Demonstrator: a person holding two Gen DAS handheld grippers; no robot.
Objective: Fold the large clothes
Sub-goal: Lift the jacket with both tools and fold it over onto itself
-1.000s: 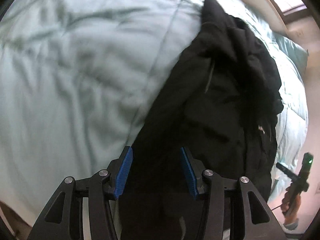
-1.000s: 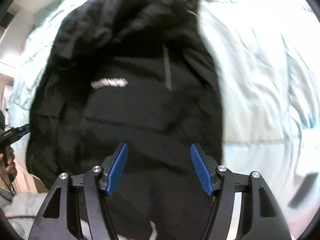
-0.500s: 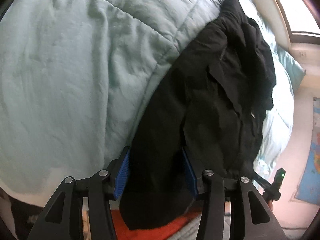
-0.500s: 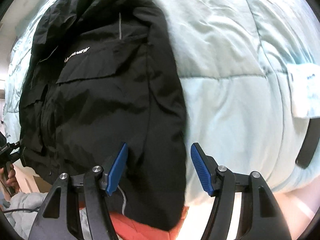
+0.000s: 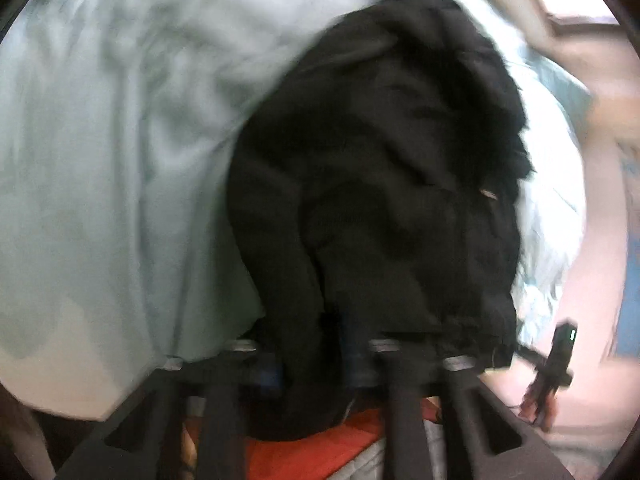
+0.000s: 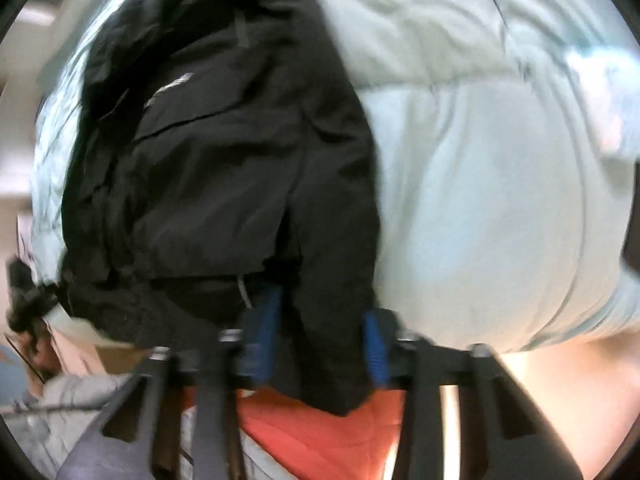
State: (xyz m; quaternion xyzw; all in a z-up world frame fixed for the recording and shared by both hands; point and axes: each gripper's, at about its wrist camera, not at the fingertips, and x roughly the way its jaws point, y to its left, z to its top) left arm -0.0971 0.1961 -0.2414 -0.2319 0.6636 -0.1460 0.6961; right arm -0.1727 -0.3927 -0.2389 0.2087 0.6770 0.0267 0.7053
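On the pale green duvet [image 6: 500, 184], a black jacket [image 6: 224, 152] is laid lengthwise, its bottom hem hanging over the near edge of the bed. Its sides seem already turned inward, so a narrow strip is formed; the crosswise fold from hem toward collar appears still to be made. The left gripper [image 5: 314, 364] is set around the hem with its jaws partly closed; whether the cloth is pinched cannot be told through the blur. The right gripper [image 6: 320, 344] is spread about halfway, with the hem's right corner between its blue pads [image 6: 374, 348], apparently not yet clamped. Orange fabric [image 6: 320, 428] is seen below the hem. No obstruction is seen on the duvet beyond.
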